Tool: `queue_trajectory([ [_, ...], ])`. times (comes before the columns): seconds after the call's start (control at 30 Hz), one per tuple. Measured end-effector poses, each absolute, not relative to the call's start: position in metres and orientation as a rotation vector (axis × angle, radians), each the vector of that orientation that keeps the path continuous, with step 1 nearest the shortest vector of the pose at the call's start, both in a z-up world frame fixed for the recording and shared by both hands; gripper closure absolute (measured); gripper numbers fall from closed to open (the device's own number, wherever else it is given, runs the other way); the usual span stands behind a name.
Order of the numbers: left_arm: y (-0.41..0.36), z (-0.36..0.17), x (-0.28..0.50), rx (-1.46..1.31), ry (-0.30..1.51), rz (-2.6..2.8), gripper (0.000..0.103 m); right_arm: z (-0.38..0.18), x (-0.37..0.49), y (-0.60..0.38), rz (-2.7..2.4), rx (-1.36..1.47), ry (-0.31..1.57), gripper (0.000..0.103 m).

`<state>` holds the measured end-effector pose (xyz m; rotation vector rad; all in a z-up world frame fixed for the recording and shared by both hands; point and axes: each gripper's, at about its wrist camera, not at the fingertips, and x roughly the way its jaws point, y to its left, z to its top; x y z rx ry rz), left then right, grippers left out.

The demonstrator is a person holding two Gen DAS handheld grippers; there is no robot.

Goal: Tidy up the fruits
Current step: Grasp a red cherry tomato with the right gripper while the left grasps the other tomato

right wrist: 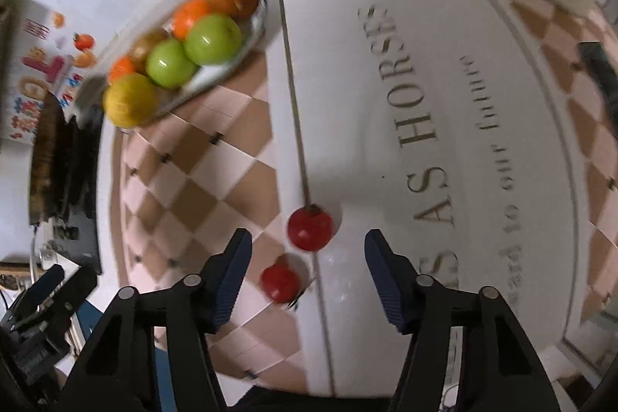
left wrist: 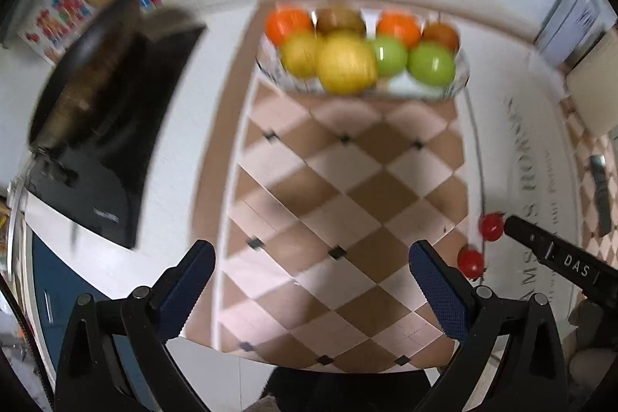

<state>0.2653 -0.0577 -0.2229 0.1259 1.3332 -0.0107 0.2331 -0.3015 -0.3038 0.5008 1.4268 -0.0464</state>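
A glass bowl [left wrist: 459,80] at the far end of the checkered mat holds yellow fruits [left wrist: 345,64], green apples [left wrist: 430,64], oranges [left wrist: 287,24] and brown fruits; it also shows in the right wrist view [right wrist: 253,29]. Two small red tomatoes [right wrist: 310,228] [right wrist: 280,282] lie on the table by the mat's right edge; they also show in the left wrist view [left wrist: 491,226] [left wrist: 470,262]. My right gripper [right wrist: 307,253] is open, with the nearer tomatoes between its fingers' line. My left gripper [left wrist: 311,265] is open and empty over the mat.
A dark pan [left wrist: 89,64] sits on a black cooktop [left wrist: 104,180] at the left. A white mat with lettering [right wrist: 421,111] covers the right side. A pale container [left wrist: 595,83] and a dark utensil [left wrist: 600,192] lie at the far right.
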Motion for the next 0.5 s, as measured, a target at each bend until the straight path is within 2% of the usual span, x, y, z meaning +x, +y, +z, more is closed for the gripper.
queue_trajectory([
  [0.03, -0.062, -0.234, 0.267, 0.122, 1.363, -0.010, 0.000, -0.310, 0.237, -0.302, -0.034, 0.499, 1.437, 0.046],
  [0.1, -0.069, -0.246, 0.269, 0.123, 1.397, -0.012, 0.000, -0.318, 0.244, -0.300, -0.005, 0.481, 1.448, 0.064],
  [0.17, -0.077, -0.257, 0.270, 0.122, 1.424, -0.026, 0.000, -0.321, 0.247, -0.297, 0.033, 0.463, 1.447, 0.070],
  [0.37, -0.109, -0.269, 0.269, 0.075, 1.479, -0.141, 0.001, -0.303, 0.238, -0.316, 0.029, 0.461, 1.407, 0.071],
  [0.5, -0.142, -0.280, 0.262, 0.041, 1.534, -0.276, 0.007, -0.290, 0.226, -0.348, -0.007, 0.508, 1.388, 0.071],
])
